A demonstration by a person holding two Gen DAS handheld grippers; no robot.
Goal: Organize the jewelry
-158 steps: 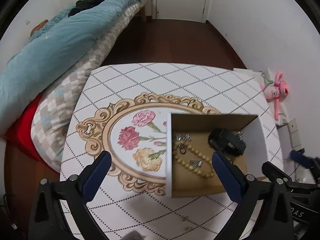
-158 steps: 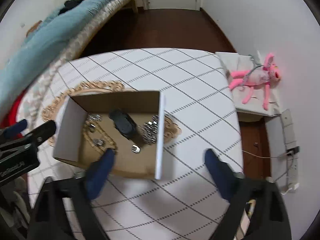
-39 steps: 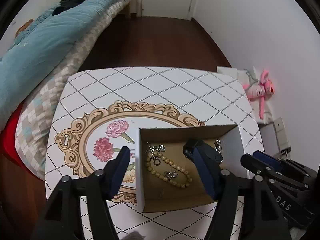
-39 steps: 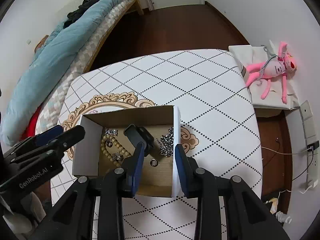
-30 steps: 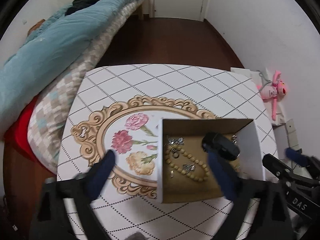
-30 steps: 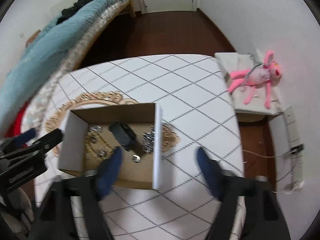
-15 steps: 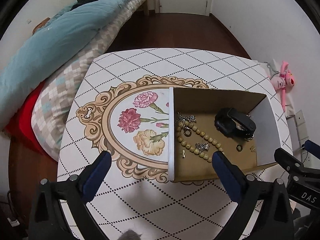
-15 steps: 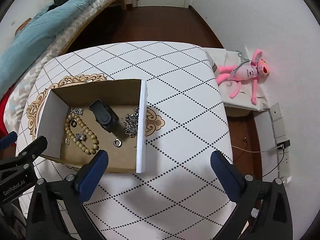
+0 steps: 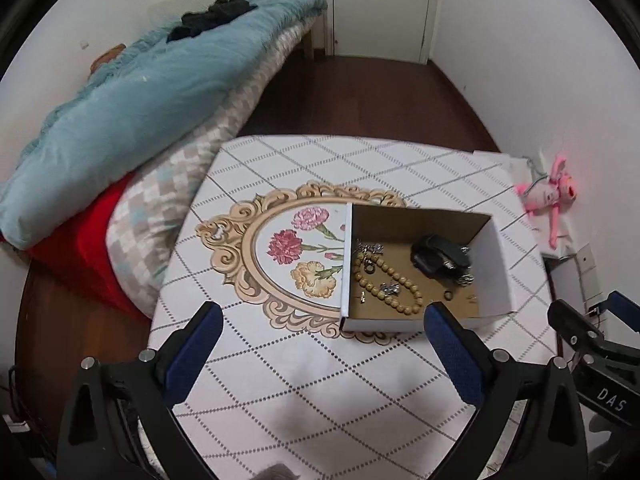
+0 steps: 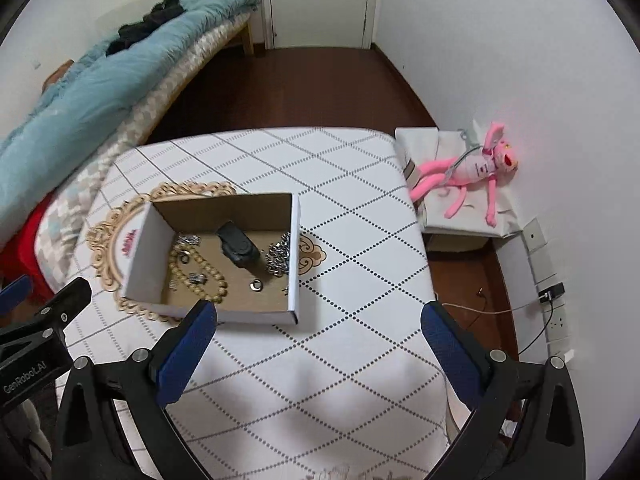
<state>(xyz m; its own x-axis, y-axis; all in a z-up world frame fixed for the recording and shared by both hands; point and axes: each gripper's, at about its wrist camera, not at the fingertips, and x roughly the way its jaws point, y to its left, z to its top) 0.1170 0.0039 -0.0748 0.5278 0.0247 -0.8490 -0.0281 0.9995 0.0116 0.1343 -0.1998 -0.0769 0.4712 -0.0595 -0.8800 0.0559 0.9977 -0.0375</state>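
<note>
Jewelry lay loose in the cardboard box on the counter, and I judged the bead bracelet light, limp and slippery, best pinched across one strand, while my left gripper and right gripper hung wide and empty.

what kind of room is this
Most likely a bedroom: a bed heaped with a teal duvet runs along one wall, a closed door stands at the far end, and a pink plush toy lies beside the patterned table.
</note>
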